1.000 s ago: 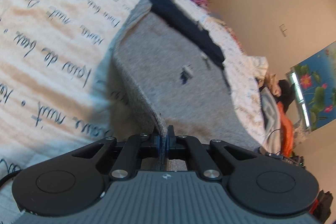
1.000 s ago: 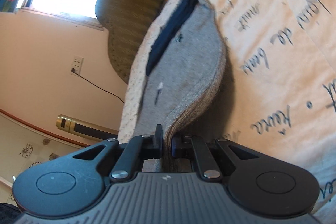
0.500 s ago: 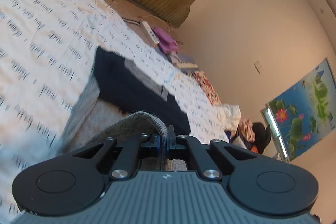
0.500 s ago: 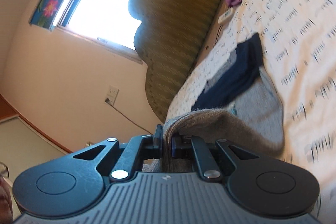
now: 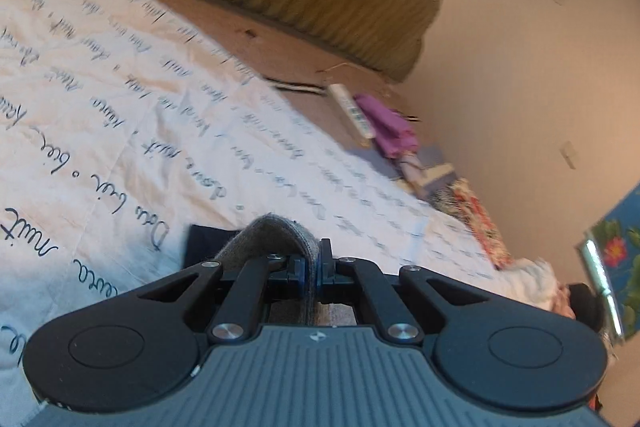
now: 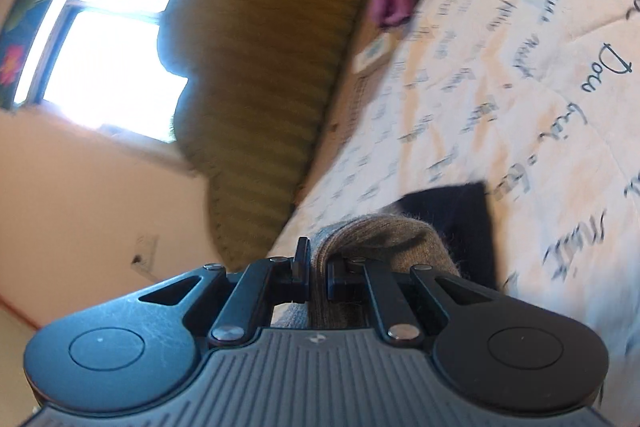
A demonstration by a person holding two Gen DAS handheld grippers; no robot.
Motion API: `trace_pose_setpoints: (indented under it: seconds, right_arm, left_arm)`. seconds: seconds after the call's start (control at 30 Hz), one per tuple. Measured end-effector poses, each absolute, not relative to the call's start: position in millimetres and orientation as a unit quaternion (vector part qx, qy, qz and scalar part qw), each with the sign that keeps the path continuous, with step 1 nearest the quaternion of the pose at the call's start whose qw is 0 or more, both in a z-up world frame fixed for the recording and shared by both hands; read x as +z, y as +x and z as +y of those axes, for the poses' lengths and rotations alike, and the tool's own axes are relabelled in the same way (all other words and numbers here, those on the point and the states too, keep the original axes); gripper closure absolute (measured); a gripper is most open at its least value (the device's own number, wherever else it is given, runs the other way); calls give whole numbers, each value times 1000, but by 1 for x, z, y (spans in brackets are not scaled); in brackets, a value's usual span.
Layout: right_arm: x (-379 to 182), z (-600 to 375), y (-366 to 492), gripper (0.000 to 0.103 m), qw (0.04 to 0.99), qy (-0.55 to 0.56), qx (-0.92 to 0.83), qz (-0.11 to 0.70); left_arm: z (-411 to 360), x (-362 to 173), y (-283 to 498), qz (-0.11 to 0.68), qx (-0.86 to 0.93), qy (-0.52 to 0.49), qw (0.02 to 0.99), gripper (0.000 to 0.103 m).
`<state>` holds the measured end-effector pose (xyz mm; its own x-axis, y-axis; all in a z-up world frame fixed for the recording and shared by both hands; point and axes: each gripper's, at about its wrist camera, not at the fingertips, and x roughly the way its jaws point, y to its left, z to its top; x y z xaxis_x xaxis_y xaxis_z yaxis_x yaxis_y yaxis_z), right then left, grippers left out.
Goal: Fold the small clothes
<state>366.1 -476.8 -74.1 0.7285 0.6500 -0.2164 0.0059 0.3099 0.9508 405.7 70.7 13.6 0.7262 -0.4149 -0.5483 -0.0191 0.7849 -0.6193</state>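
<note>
Grey knitted woollen garment (image 5: 272, 233) is pinched at one corner by the left gripper (image 5: 310, 267), jaws clamped narrow on its edge, above the white bedspread printed with dark handwriting (image 5: 120, 131). A second ago the cloth lay stretched flat ahead; now it bunches into a hump over its dark navy band (image 5: 204, 239), so the near edge has been carried across toward the far one. The right gripper (image 6: 318, 269) likewise holds the other corner (image 6: 372, 239) tight. The fold looks nearly ready to lay down.
</note>
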Motion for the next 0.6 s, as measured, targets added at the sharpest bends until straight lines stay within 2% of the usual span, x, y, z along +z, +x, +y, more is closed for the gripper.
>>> trace_pose_setpoints:
  seconds: [0.03,0.07,0.13,0.17,0.2,0.23,0.27,0.3,0.37,0.43,0.6]
  right_arm:
    - [-86,-477,375,92,746,557,195,308]
    - [-97,-476,383,92,739,568,174,318]
    - [-112,-476,394,83,716,589,162,338]
    - [-115,-478,395,79,709,598,164,335]
    - [-113,-481,393,63,709,603,168,323]
    - [-109,-484,392,40,715,605,172,305]
    - [-104,-487,389,28,722,605,172,287]
    - [-98,-491,386,18,731,603,172,269]
    - [-84,-495,383,18,751,585,175,252]
    - [-70,-492,381,18,779,547,175,251]
    - [-36,-420,388,21,881,322,160,308]
  left_arm:
    - [72,5,414,364,-103,-315,870,100]
    - [74,-3,419,371,-95,-322,866,94]
    - [78,-9,423,369,-88,-324,867,93]
    - [81,-8,423,363,-93,-327,868,85]
    - [84,-6,423,355,-97,-330,869,77]
    - [88,-1,420,341,-96,-328,876,58]
    - [90,6,417,322,-87,-318,887,40]
    - [93,13,411,302,-77,-306,899,35]
    - [93,25,402,275,-70,-269,920,33]
    - [77,29,399,280,-69,-209,934,34]
    - [-27,1,402,308,-53,23,950,43]
